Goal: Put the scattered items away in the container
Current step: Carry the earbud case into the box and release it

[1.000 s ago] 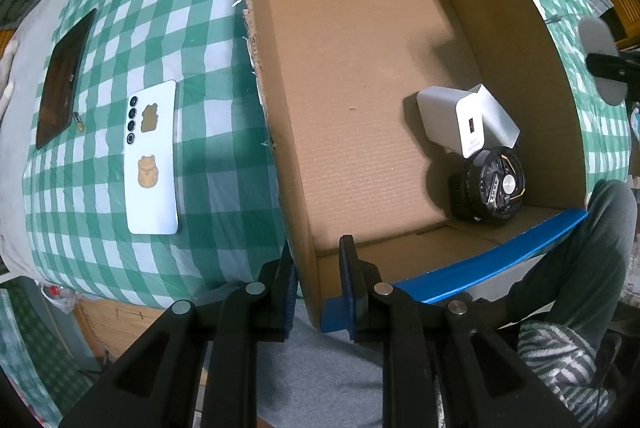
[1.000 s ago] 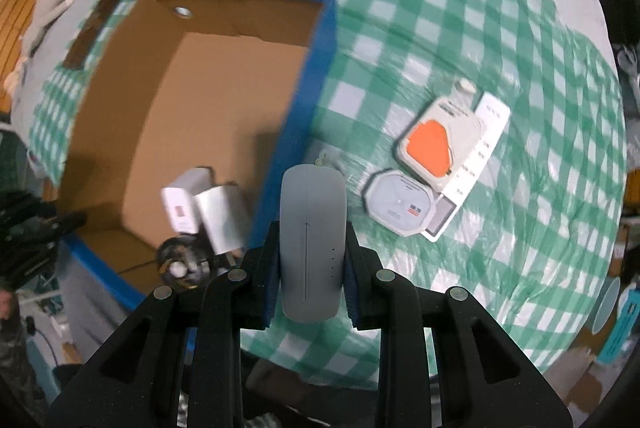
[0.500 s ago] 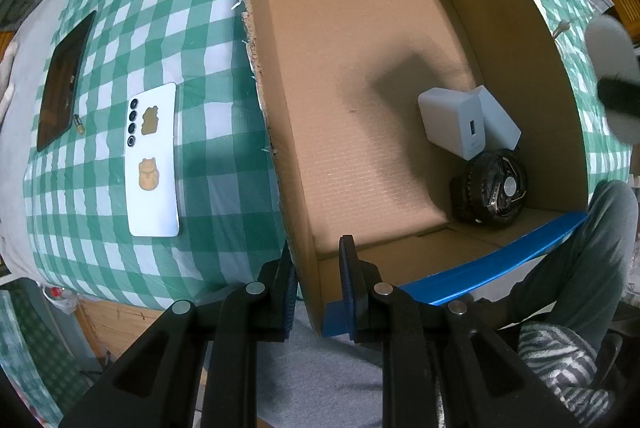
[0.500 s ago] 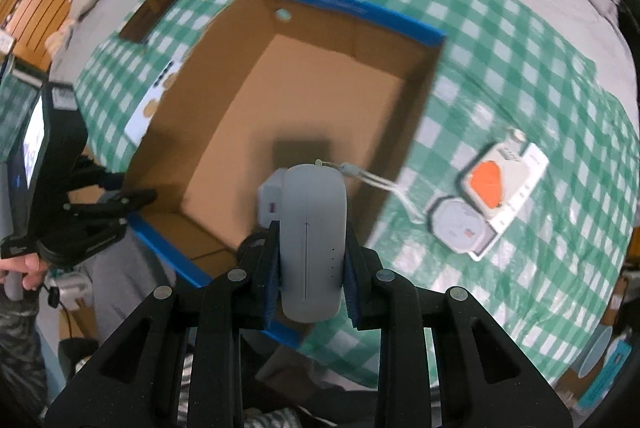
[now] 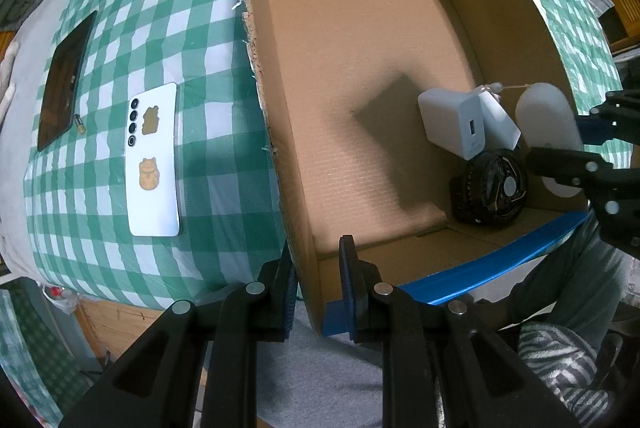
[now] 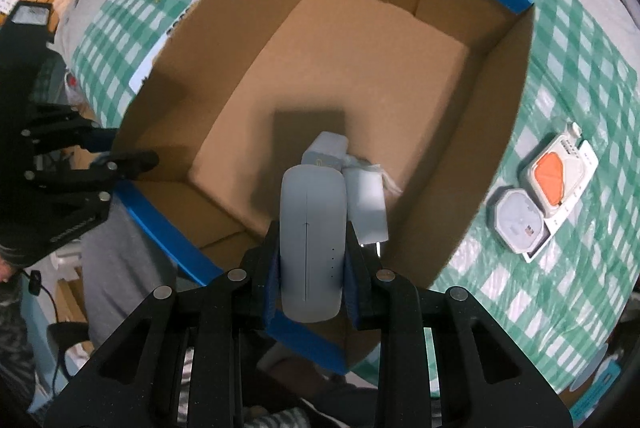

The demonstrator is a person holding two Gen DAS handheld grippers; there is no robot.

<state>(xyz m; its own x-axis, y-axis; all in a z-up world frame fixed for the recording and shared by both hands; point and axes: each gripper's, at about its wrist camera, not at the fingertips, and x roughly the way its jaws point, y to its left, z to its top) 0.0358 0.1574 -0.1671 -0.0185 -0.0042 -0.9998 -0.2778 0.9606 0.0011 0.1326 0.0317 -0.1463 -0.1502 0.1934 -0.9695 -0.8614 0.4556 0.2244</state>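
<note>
Left wrist view, going left to right: a dark tablet (image 5: 64, 80) lies at the far left of the frame on the green checked cloth (image 5: 192, 8), then a white phone (image 5: 153, 160) with cat stickers sits just right of it. The left gripper (image 5: 316, 280) at bottom centre is clamped on the near corner wall of the cardboard box (image 5: 276, 116), one finger outside, one inside. In the box's lower right corner there's a white charger (image 5: 454, 122) leaning against a black round fan (image 5: 490, 186). At the right edge the right gripper (image 5: 576, 144) comes in over the box rim, pinching a pale grey power bank (image 5: 546, 116).

Right wrist view: the left gripper shows up at the left edge on the box corner. The right gripper (image 6: 311, 260) squeezes the power bank (image 6: 311, 236) above the box interior, right over the charger (image 6: 366, 204). Out on the cloth at the right of the frame are a white octagonal case (image 6: 520, 222) and an orange-and-white pack (image 6: 558, 180), touching each other.
</note>
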